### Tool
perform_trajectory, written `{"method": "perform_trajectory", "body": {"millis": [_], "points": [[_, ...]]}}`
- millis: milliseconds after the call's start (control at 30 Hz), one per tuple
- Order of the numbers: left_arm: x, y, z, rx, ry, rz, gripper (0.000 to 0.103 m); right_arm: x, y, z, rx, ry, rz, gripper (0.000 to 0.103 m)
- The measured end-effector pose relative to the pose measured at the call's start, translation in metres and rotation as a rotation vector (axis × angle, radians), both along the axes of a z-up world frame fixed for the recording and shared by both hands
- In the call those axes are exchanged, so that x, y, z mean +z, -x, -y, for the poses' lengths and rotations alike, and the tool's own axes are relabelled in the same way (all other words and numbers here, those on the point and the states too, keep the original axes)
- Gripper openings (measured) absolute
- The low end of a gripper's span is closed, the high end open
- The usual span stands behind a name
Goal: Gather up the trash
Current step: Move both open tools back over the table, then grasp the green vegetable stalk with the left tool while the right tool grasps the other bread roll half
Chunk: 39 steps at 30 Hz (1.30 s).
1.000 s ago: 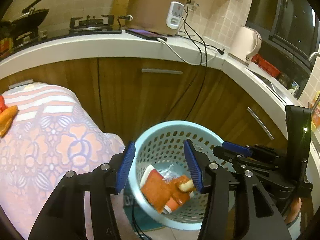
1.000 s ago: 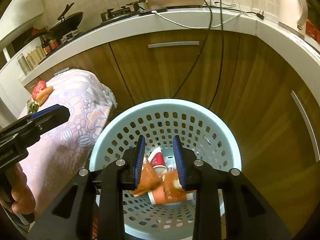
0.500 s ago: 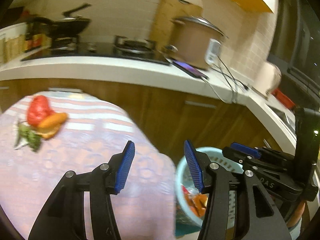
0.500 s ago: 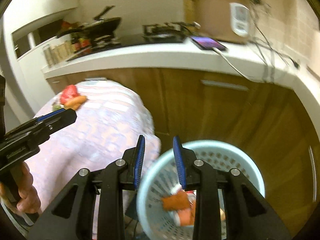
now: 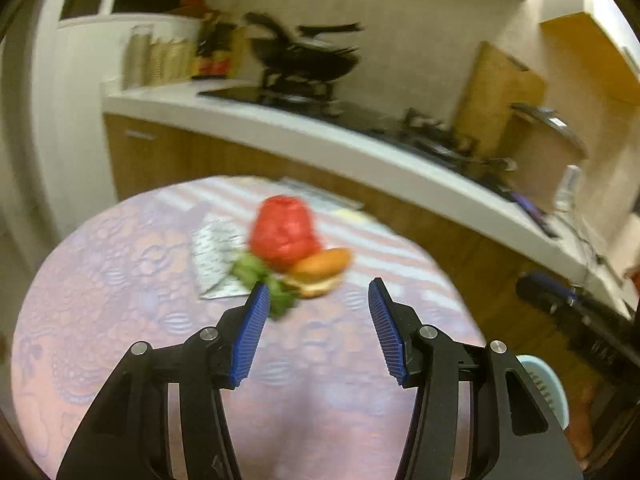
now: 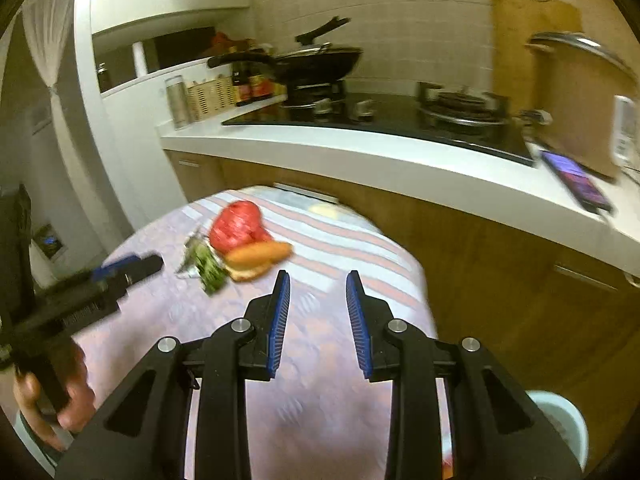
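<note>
Red crumpled wrapper (image 5: 285, 231) lies in a small heap with an orange bread-like piece (image 5: 320, 265) and green scraps (image 5: 262, 276) on the far part of the surface (image 5: 120, 280), which is draped in a pink patterned cloth. The left claw (image 5: 316, 332) hangs over the cloth just short of the heap, spread and empty. The right claw (image 6: 318, 320), narrower yet parted, grips nothing. A pale blue basket (image 6: 560, 420) sits low at right, beside wooden cabinets.

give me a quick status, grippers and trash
Left gripper open, empty. Right gripper open, empty. Trash pile on table, red wrapper on top. Path clear; basket at lower right.
</note>
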<state>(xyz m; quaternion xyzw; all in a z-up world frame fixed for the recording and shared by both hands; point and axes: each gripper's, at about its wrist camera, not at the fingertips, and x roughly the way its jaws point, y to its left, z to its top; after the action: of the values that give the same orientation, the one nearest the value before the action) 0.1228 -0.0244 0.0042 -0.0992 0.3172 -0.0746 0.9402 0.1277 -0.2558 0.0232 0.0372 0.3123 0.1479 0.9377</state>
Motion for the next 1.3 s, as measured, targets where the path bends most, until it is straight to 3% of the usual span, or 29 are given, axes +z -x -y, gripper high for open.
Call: {"method": "perform_trajectory", "body": {"millis": [200,500,567,600,633,800,1100,1200,1267,1300], "points": [[-0.035,-0.046,-0.024,0.101,0.062,-0.124,0.05,-0.034,-0.058,-0.033,0.028,-0.033,-0.042,0.026],[-0.056,-0.092,-0.018,0.159,0.048,-0.172,0.048,-0.078,-0.087,-0.025,0.018,-0.124,-0.143,0.026],[-0.066,-0.098,-0.021,0.166,0.063,-0.197,0.042,-0.075,-0.085,-0.023,0.027,-0.136,-0.119,0.026],[-0.07,-0.1,-0.022,0.169,0.062,-0.211,0.032,-0.076,-0.085,-0.023,0.031,-0.133,-0.121,0.026],[-0.071,-0.102,-0.022,0.17,0.059,-0.212,0.031,-0.077,-0.086,-0.025,0.042,-0.129,-0.128,0.026],[-0.069,-0.095,-0.023,0.147,0.05,-0.203,0.027,-0.076,-0.084,-0.035,0.074,-0.091,-0.139,0.026],[-0.052,-0.044,-0.029,0.05,0.096,-0.158,0.022,-0.073,-0.086,-0.056,0.107,-0.09,-0.264,0.027],[-0.051,-0.021,-0.038,0.022,0.115,-0.147,0.021,-0.072,-0.088,-0.071,0.105,-0.083,-0.292,0.035],[-0.053,-0.012,-0.046,-0.002,0.146,-0.155,0.018,-0.073,-0.089,-0.082,0.099,-0.073,-0.298,0.057],[-0.055,-0.006,-0.053,-0.001,0.147,-0.156,0.015,-0.073,-0.09,-0.087,0.098,-0.068,-0.299,0.057]]}}
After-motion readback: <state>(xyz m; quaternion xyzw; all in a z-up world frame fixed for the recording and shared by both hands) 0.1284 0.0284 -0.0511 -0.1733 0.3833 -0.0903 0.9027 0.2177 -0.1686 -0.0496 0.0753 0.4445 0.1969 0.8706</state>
